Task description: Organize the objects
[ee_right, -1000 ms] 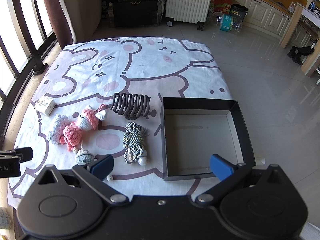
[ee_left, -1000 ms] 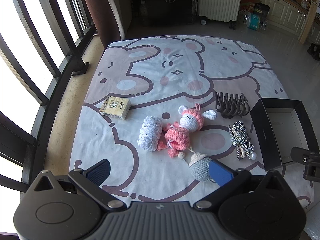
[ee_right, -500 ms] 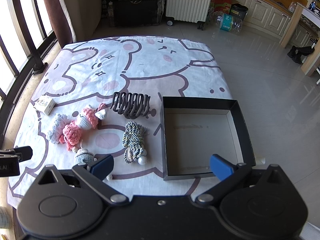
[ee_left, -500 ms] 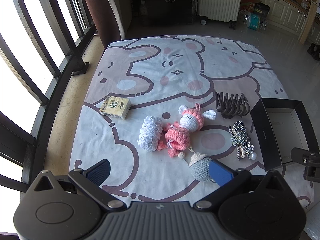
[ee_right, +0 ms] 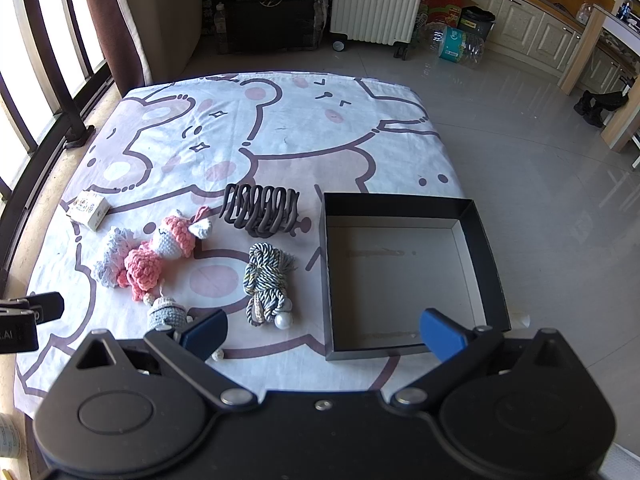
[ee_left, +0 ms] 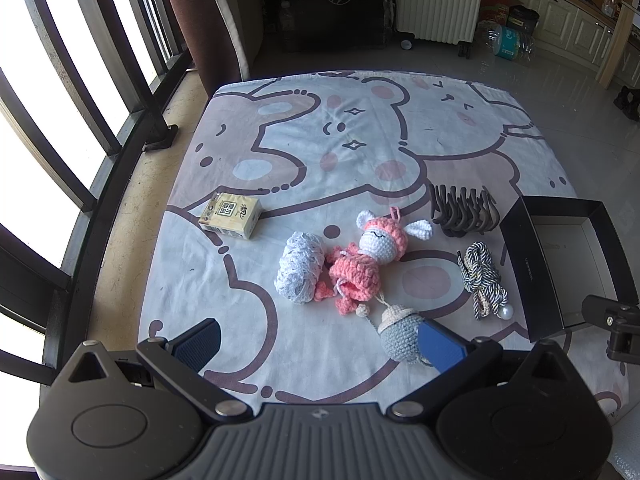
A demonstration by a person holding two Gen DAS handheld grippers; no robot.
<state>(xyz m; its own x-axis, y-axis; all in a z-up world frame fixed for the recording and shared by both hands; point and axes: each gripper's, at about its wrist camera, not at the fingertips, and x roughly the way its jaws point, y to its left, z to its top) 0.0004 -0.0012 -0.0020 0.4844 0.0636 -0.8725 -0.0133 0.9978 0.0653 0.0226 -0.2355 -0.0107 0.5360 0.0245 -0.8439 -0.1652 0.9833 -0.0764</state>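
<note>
- Far left on the sheet (ee_left: pixel 304 140) lies the tissue pack (ee_left: pixel 231 214); right of it the white yarn ball (ee_left: pixel 299 273) touches the pink crochet doll (ee_left: pixel 362 262).
- The doll's cord trails to the grey crochet acorn (ee_left: pixel 398 334), so lifting one could drag the other.
- The striped cord (ee_right: pixel 267 278) and claw clip (ee_right: pixel 261 213) sit beside the empty black box (ee_right: pixel 404 276).
- Left gripper (ee_left: pixel 320 344) and right gripper (ee_right: pixel 324 330) hover with jaws spread wide, holding nothing.

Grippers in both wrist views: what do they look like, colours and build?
Both match: left gripper and right gripper have matte black bodies, two round discs, silver pivot screws, angled black arms and blue textured pads. The left body is ribbed in the middle. No cables or sleeves show.
</note>
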